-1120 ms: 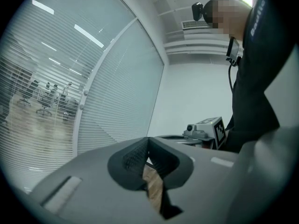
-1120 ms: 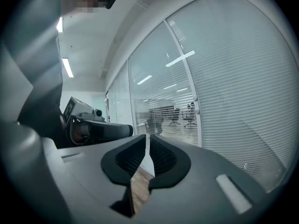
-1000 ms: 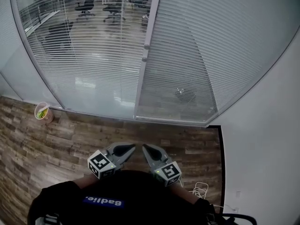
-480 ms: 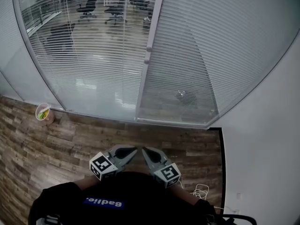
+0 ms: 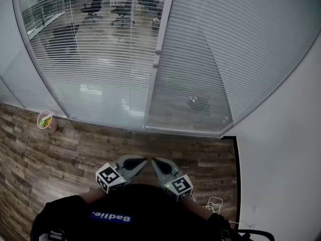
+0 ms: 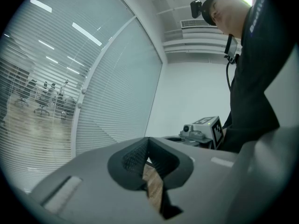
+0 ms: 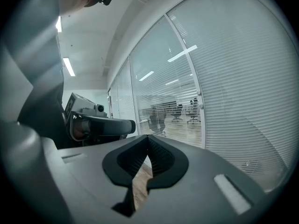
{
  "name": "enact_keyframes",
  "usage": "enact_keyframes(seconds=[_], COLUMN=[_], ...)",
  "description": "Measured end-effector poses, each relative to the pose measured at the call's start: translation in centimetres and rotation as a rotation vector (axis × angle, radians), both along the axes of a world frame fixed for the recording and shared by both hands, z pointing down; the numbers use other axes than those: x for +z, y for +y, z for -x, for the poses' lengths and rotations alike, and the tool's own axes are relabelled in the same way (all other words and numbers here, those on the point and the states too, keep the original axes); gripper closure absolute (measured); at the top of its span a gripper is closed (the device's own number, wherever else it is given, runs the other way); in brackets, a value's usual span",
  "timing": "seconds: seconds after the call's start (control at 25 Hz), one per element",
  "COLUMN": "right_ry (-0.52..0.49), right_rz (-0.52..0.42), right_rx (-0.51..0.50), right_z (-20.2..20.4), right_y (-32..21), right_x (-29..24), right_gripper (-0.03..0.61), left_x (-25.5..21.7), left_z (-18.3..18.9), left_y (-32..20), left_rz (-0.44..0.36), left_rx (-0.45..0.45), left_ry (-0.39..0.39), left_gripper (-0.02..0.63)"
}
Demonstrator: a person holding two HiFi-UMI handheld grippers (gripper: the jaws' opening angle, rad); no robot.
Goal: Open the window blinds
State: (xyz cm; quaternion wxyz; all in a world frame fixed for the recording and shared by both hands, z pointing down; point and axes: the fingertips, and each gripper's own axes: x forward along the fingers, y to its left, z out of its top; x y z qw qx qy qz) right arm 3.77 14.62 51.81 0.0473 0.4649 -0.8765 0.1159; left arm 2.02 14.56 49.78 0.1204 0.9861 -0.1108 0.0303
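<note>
Risk: left gripper (image 5: pixel 142 160) and right gripper (image 5: pixel 155 160), both closed and empty, could bend the blinds (image 5: pixel 210 59) on careless contact.

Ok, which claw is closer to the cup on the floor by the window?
Left. In the head view the cup lies up and left of the left claw; the right claw sits beside it, farther right.

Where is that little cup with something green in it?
In the head view, the cup stands on the wooden floor at the far left, at the foot of the window blinds.
</note>
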Motion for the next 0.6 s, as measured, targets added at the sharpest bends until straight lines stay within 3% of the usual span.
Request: enact_keyframes(seconds=[0.6], right_ry=[0.004], right_rz=[0.004], right_rx=[-0.002], right_z=[-0.10], right_y=[0.31], right_x=[0.08], right_gripper=[0.577], left_x=[0.04], left_z=[-0.02], left_y=[0.35], left_rz=[0.004], left_rx=[-0.006], left_ry=[0.003], left_gripper=[0.614])
